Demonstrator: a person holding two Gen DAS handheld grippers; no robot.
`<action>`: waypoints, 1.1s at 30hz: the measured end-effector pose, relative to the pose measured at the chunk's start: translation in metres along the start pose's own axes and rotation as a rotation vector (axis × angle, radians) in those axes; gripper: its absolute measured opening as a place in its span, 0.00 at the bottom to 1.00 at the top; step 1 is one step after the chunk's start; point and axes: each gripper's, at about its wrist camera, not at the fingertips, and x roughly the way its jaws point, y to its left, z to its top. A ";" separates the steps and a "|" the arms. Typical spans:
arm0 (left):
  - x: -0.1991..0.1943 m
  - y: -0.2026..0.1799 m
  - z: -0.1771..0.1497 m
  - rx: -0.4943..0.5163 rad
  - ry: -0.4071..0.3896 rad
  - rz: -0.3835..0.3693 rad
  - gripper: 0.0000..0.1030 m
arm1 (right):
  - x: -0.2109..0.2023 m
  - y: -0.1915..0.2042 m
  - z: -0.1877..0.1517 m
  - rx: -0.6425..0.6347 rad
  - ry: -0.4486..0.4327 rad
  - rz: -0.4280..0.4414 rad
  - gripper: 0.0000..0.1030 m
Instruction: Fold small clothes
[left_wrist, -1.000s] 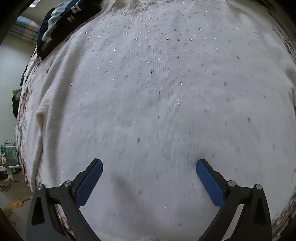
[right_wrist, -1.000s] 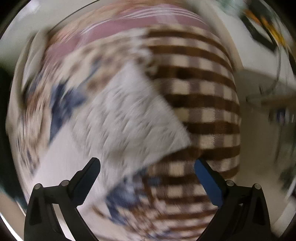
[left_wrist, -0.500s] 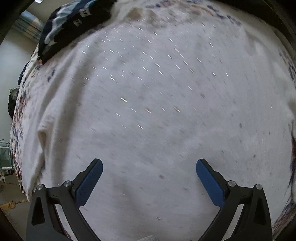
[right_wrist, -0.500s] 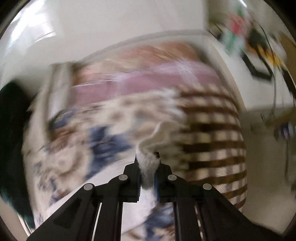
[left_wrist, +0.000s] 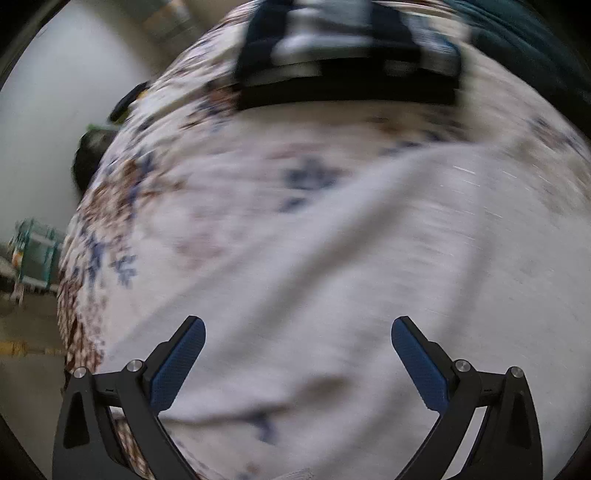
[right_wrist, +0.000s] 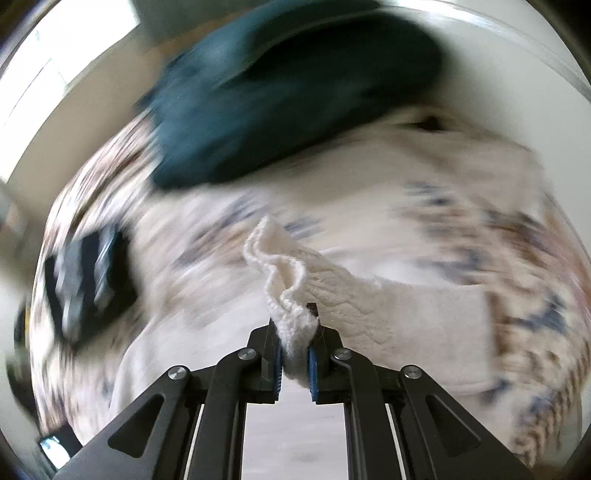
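Note:
A white knit sweater (left_wrist: 388, 266) with tiny shiny studs lies spread on a flower-patterned bedspread (left_wrist: 155, 192). My left gripper (left_wrist: 297, 354) is open and empty, hovering just above the sweater's near part. My right gripper (right_wrist: 294, 354) is shut on a bunched white knit edge of the sweater (right_wrist: 295, 280), which lifts up from the bed and trails off to the right. Both views are blurred by motion.
A folded dark navy and white striped garment (left_wrist: 343, 51) lies at the far end of the bed; it also shows at the left of the right wrist view (right_wrist: 88, 273). A dark teal bundle (right_wrist: 288, 96) lies beyond. A floor with green furniture (left_wrist: 33, 254) lies left.
My right gripper went from open to shut on the sweater's edge and swung leftward with it. My left gripper stayed open while its view shifted toward the sweater's left side and the bedspread.

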 end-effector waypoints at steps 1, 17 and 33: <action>0.010 0.021 0.006 -0.030 0.006 0.021 1.00 | 0.015 0.035 -0.009 -0.052 0.014 0.012 0.11; 0.072 0.112 -0.002 -0.200 0.109 0.046 1.00 | 0.109 0.263 -0.169 -0.465 0.161 -0.017 0.11; 0.045 0.207 -0.092 -0.444 0.216 -0.136 1.00 | 0.049 0.145 -0.108 -0.259 0.297 -0.009 0.77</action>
